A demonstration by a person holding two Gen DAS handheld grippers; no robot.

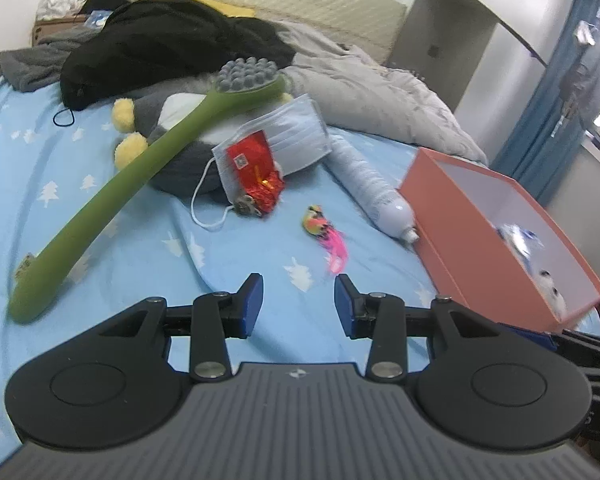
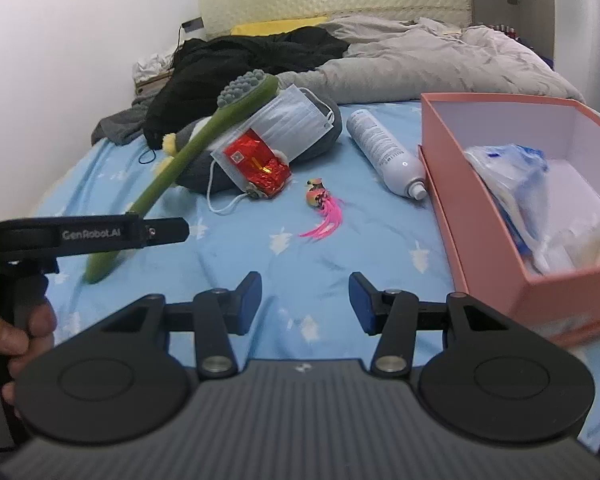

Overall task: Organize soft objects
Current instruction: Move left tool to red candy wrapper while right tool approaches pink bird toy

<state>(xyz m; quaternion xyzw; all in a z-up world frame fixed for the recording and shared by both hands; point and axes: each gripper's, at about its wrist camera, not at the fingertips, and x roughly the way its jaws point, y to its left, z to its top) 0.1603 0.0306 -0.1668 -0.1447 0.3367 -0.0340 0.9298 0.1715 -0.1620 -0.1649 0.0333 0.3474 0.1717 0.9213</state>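
Pink-walled, the box (image 2: 496, 240) sits at the bed's (image 2: 260, 248) right edge with soft items already inside, likely as the bin, while both the left hand-held gripper (image 1: 299, 300) and right hand-held gripper (image 2: 305, 300) hover half-open and empty near the face mask (image 2: 292, 124).

Your two wrist cams look down past their jaws, near the bed (image 1: 112, 248). Both share the pink-feathered toy (image 1: 324, 232) ahead; the box (image 2: 500, 264) lies right of the jaws.

Soft even daylight, window glow far right of left view, faint shadows, fisheye-bent edges, box (image 1: 500, 240) slightly motion-blurred
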